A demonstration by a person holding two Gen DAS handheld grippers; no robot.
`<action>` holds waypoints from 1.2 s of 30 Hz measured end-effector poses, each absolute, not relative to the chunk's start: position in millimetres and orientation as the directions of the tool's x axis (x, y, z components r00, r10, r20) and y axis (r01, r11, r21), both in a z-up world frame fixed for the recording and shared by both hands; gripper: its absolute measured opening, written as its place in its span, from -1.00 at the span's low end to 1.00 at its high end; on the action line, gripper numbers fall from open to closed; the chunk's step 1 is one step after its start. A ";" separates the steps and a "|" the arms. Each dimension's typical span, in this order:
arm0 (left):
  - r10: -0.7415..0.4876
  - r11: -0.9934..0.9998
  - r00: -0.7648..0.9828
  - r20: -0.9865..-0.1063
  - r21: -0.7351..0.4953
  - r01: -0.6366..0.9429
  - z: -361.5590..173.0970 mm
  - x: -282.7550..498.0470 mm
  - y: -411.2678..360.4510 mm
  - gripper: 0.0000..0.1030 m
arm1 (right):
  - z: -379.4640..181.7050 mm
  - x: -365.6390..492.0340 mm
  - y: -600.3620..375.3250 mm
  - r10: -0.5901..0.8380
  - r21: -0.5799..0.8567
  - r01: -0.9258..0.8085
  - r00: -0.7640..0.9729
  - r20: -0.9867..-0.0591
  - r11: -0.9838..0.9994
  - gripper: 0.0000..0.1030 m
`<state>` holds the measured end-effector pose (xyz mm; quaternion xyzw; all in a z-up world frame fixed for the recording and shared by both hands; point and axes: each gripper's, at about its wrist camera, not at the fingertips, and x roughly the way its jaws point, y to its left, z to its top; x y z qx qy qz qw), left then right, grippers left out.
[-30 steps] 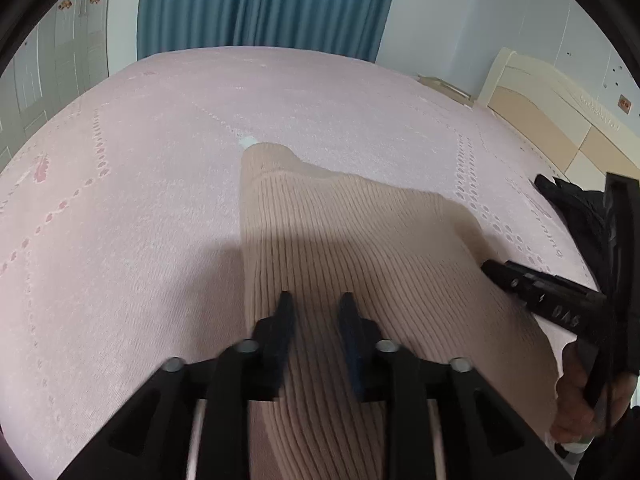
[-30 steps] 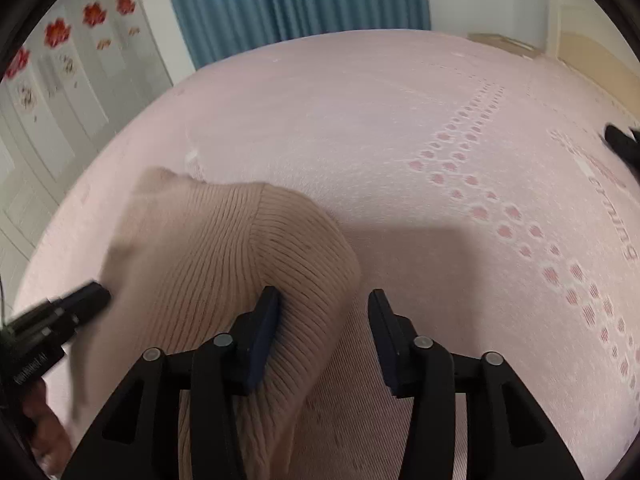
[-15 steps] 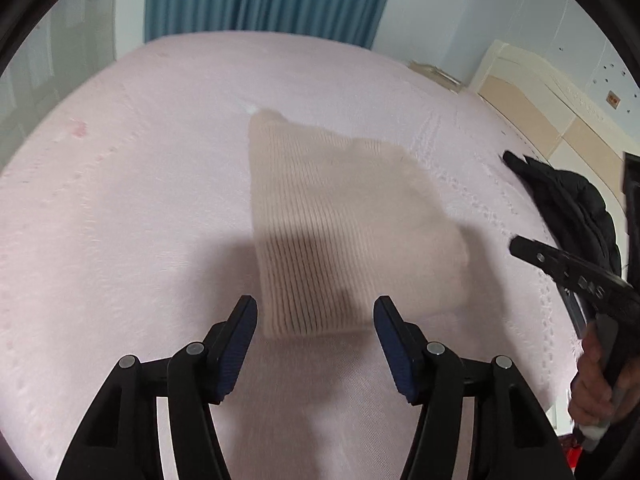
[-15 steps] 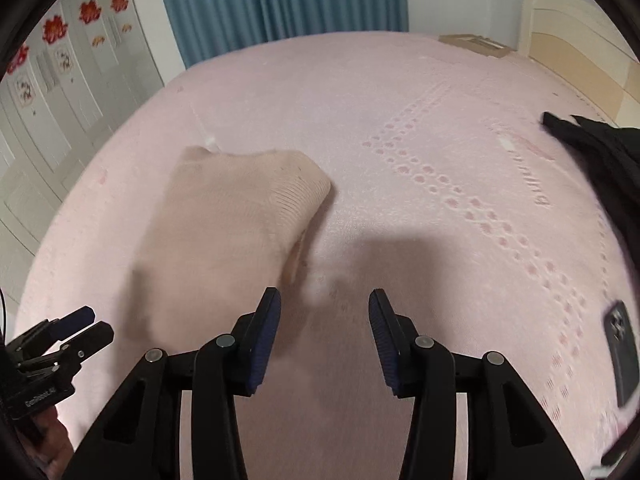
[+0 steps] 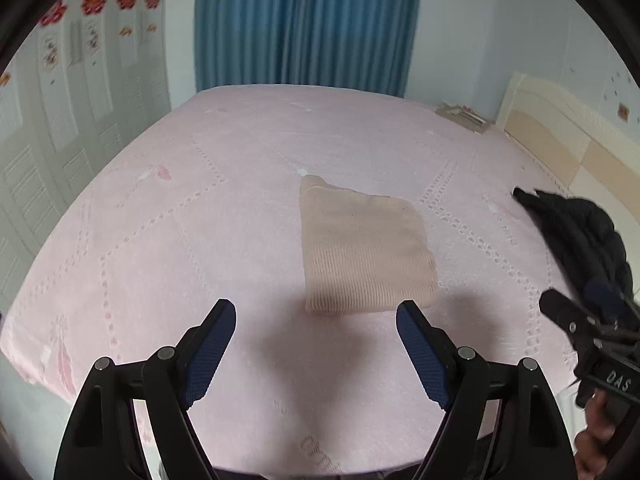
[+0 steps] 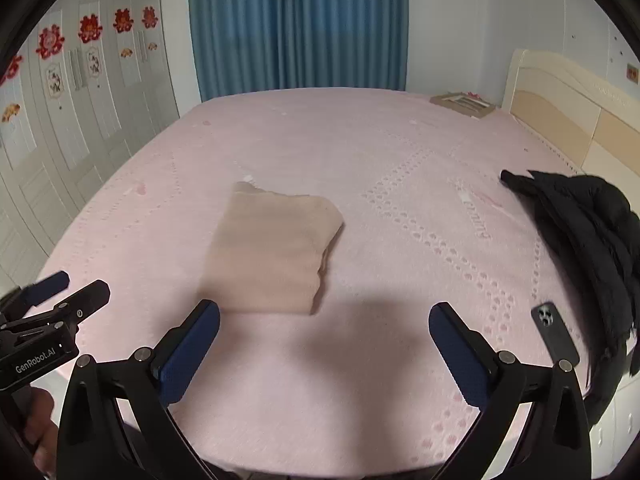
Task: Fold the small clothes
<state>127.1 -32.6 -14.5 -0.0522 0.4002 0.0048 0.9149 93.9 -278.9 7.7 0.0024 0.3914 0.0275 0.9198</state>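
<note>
I'm looking down on the bed [image 5: 168, 240], pink quilted cover all across, and the sweater [image 5: 362, 248] sits near the middle of it, folded into a tidy beige rectangle with nothing touching it. A black jacket [image 6: 584, 232] is heaped off to the right, well apart, and a phone [image 6: 554, 332] lies just beside that. The sweater is ribbed knit, so I judge it soft, light and floppy, with a grippy surface; the layers would slide apart if I lifted one corner. I'd pinch the stacked near edge at both ends, through every layer. My left gripper [image 5: 316, 334] is clear of the cloth, jaws opening, nothing between them. My right gripper [image 6: 325, 338] is the same, jaws opening wide and empty, with the near edge of the sweater just past its left finger.
</note>
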 end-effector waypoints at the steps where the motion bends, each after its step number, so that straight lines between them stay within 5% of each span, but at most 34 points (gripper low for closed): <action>1: -0.028 0.994 0.684 -0.729 -0.093 -0.058 -12.8 122.4 -29.3 0.58 | 10.2 90.0 -279.4 0.059 0.032 -0.052 0.693 -0.719 0.998 0.99; 36: -0.010 0.999 0.717 -0.697 -0.034 -0.019 11.8 76.1 -51.2 0.58 | 43.0 37.1 -286.3 0.057 0.064 -0.018 0.736 -0.675 0.998 0.99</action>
